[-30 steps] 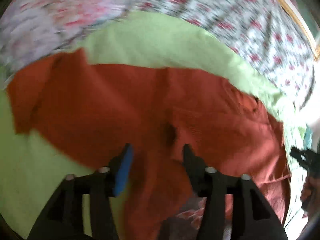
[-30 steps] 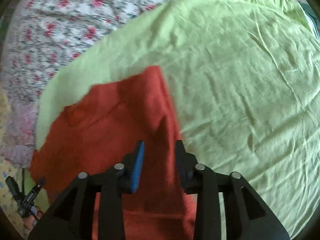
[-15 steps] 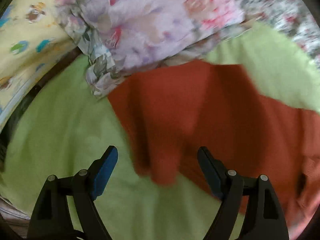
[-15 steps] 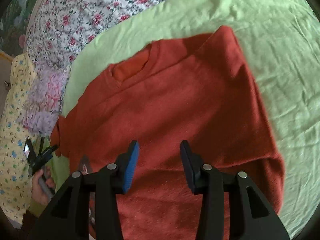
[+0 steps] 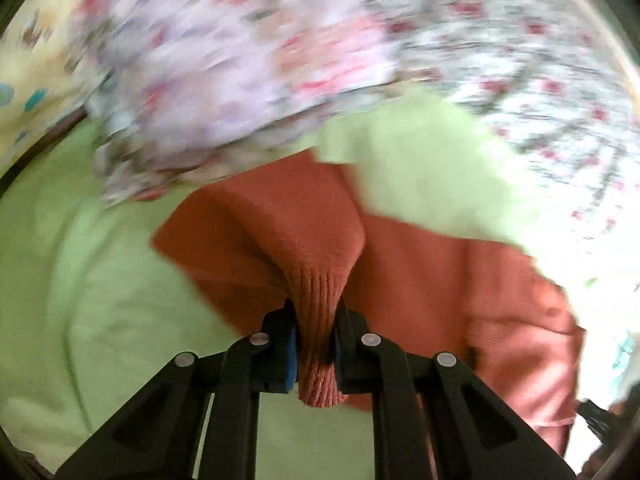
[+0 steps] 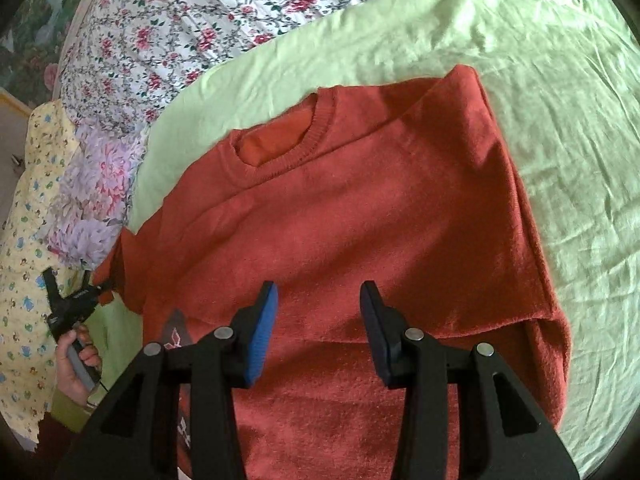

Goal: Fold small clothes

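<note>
The left gripper [image 5: 314, 336] is closing on the ribbed cuff of the rust-red sweater [image 6: 360, 216] — pinching it — while the right gripper [image 6: 318, 320] is hovering spread above the body, lying flat on the green sheet [image 6: 560, 80] over the bed.

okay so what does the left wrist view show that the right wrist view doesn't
Only the left wrist view shows the grip up close: the left hand-held gripper closing on the sweater's ribbed cuff, with the sleeve pulled up from the bed.

Only the right wrist view shows the neckline, the sweater's flat body, the right hand-held gripper with nothing between its fingers, and the person's hand holding the other tool.

Both show the red sweater on the green sheet, with the floral bedding beyond.
</note>
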Available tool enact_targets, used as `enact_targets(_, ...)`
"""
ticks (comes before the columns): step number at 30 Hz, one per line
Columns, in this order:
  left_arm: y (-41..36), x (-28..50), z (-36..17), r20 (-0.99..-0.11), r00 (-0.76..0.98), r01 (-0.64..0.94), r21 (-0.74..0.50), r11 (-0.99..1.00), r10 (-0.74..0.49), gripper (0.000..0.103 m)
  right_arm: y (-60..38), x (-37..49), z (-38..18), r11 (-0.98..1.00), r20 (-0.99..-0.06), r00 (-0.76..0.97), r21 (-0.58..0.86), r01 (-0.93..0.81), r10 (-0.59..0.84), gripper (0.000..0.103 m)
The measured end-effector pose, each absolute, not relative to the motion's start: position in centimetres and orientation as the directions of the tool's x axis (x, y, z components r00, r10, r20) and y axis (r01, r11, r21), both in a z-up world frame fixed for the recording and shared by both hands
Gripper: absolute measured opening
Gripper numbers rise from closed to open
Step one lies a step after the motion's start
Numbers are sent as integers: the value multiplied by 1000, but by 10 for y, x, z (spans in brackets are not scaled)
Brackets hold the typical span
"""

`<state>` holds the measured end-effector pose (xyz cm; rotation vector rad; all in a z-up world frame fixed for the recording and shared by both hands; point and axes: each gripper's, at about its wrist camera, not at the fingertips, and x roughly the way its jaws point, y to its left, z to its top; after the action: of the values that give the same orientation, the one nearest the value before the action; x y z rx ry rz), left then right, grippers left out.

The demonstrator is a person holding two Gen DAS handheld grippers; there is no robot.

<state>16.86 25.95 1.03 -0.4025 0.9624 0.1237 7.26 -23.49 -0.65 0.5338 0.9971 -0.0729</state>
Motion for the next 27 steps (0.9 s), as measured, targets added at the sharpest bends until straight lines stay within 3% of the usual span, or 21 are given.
enact_targets(7, 122, 168, 63, -729, 606, 29, -379, 925, -318, 11, -246, 61, -2, 855, -797, 581, 408, 319, 163, 44)
enact_targets(13, -23, 179, 58, -710, 490, 262, -433, 863, -505, 11, -273, 38, 6, 834, -786, 608, 407, 372, 112, 44)
enact_targets(22, -148, 190, 8, -743, 363, 370, -440, 819, -563, 11, -322, -4, 3, 775, -789, 613, 416, 476, 47, 44)
enact_targets(27, -172, 206, -28, -784, 293, 353, -444, 824, -548, 16, -332, -12, -6, 753, -799, 599, 420, 506, 44, 44)
